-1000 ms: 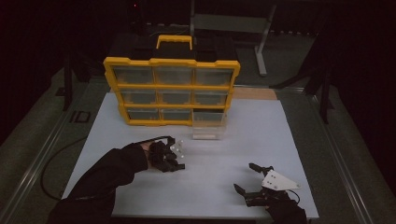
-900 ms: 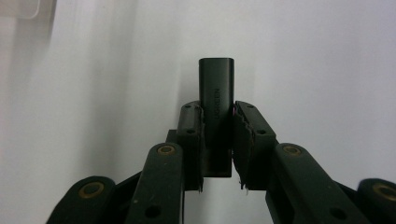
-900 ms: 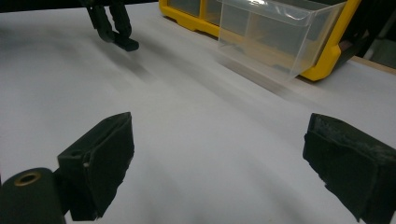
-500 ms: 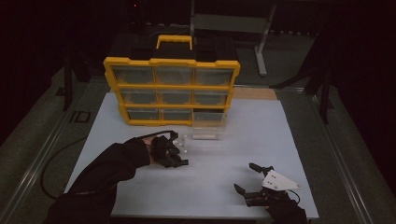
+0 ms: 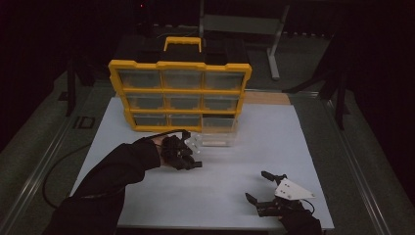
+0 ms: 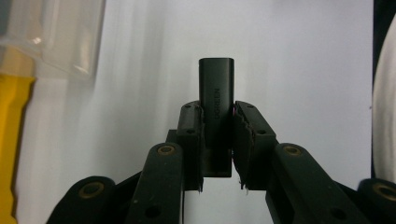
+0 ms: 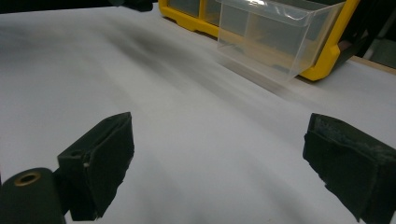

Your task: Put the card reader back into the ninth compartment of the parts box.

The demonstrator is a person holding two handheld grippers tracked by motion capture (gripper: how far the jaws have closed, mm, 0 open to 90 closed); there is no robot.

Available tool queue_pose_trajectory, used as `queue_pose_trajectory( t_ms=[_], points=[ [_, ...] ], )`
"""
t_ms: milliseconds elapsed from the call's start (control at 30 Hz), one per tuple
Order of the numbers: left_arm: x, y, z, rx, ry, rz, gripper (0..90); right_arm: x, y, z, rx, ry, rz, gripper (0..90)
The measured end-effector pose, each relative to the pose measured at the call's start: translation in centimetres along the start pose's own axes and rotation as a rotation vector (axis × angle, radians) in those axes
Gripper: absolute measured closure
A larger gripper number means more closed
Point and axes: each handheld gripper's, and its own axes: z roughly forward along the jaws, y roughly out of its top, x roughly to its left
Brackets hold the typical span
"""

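A: Where are we in this? We have the small black adapter (image 6: 215, 100) pinched in the left gripper (image 6: 217, 133), and the clear drawer (image 5: 219, 136) pulled out of the yellow organizer (image 5: 180, 93) sits just in front of its bottom-right slot.

B: So we judge this as the carry step: the part is picked up and on its way to that drawer. In the high view the left gripper (image 5: 185, 152) hangs just left of the drawer, near its front corner, above the white table (image 5: 274, 132).

A: How firm is our hold?

B: The jaws are closed nearly all the way, both pads pressed flat against the adapter's sides. It stands upright between them, its top end poking well past the pads, its lower end down in the throat. The lettering on its face is blurred.

A: And the next move?

B: We think we need to shift the left gripper right, over the drawer's open top, clear its near wall, then part the jaws so the adapter drops inside. The drawer is light and loose, so a bump could slide it.

A: The right gripper (image 5: 266, 188)?

B: Spread wide, holding nothing, touching nothing we can see. It rests well in front of the drawer, at the table's near edge, with the drawer (image 7: 275, 39) ahead of it.
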Motion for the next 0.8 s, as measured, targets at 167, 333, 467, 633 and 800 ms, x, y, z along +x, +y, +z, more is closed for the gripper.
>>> queue_pose_trajectory(
  t_ms=[167, 333, 467, 633, 800],
  points=[
    [0.2, 0.7, -0.4, 0.006, 0.008, 0.011, 74.6, 0.0, 0.0, 0.1, -0.003, 0.003, 0.003, 9.0],
    [0.4, 1.4, -0.9, -0.007, 0.008, 0.01, 74.6, 0.0, 0.0, 0.1, -0.003, 0.003, 0.004, 9.0],
    [0.7, 1.8, -1.2, -0.021, 0.011, 0.008, 74.5, 0.0, 0.0, 0.0, -0.002, 0.003, 0.0, 9.0],
    [1.1, 2.3, -1.6, -0.034, 0.015, 0.003, 74.6, 0.0, 0.0, 0.0, -0.002, 0.001, -0.003, 9.0],
    [1.5, 2.8, -2.0, -0.059, 0.015, -0.005, 74.6, 0.0, 0.0, 0.0, -0.004, 0.001, 0.0, 9.0]
  ],
)
